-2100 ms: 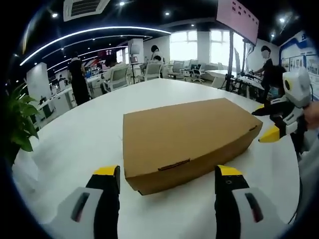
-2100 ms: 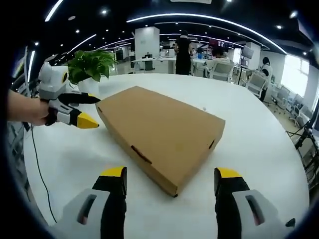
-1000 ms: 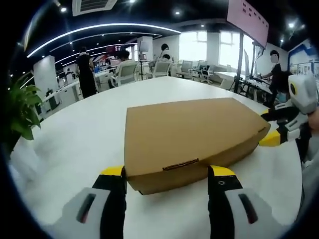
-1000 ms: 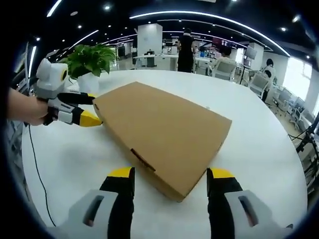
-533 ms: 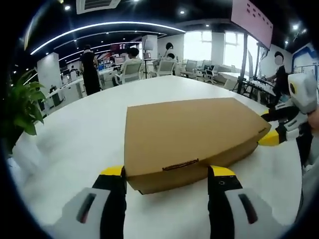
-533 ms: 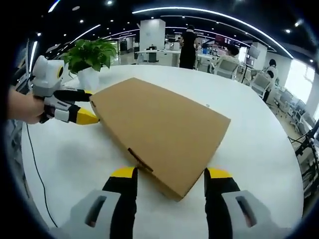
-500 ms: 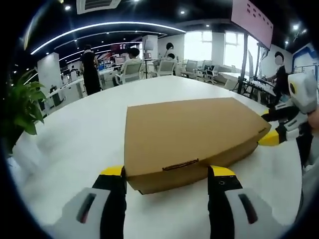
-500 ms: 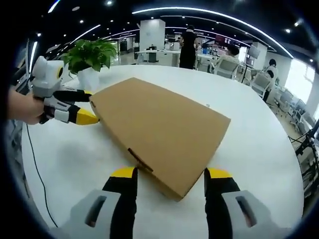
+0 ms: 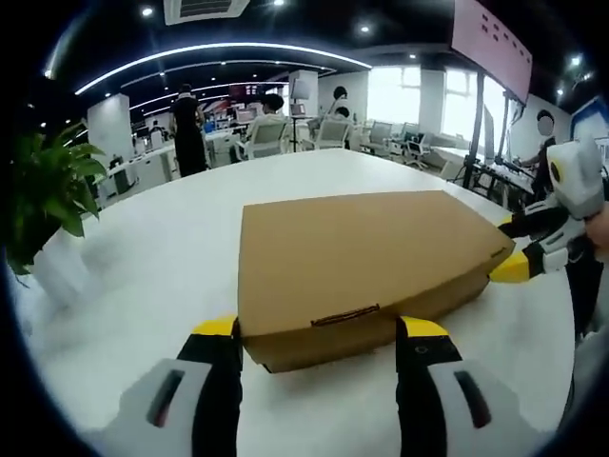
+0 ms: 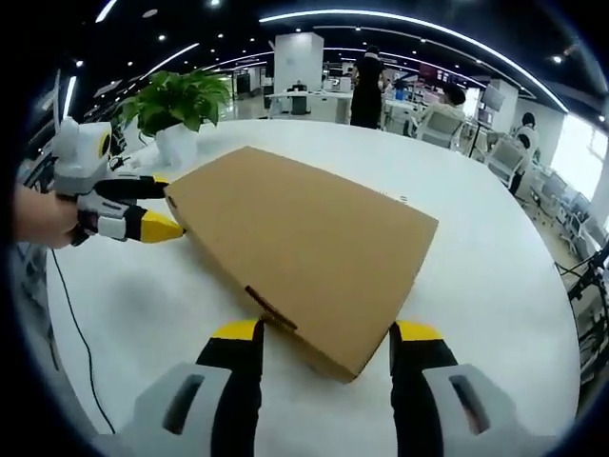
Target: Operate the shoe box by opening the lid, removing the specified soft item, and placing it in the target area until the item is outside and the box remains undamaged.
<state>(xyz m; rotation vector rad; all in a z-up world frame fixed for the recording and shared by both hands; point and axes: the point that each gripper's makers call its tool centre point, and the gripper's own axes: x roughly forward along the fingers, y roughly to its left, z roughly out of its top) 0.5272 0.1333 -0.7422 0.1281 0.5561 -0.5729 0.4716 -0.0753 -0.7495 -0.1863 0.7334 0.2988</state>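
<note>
The box (image 9: 357, 257) lies closed on the table (image 9: 162, 248). Both claws, left (image 9: 319, 328) and right (image 10: 324, 333), are spread around its corners. Opening and removing the item are not yet done.

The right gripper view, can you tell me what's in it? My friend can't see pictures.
A closed brown cardboard shoe box lies flat on a round white table, its near corner between the open yellow-tipped jaws of the right gripper. At the box's far left corner, a hand holds the left gripper, jaws astride that corner. A potted plant stands behind.
</note>
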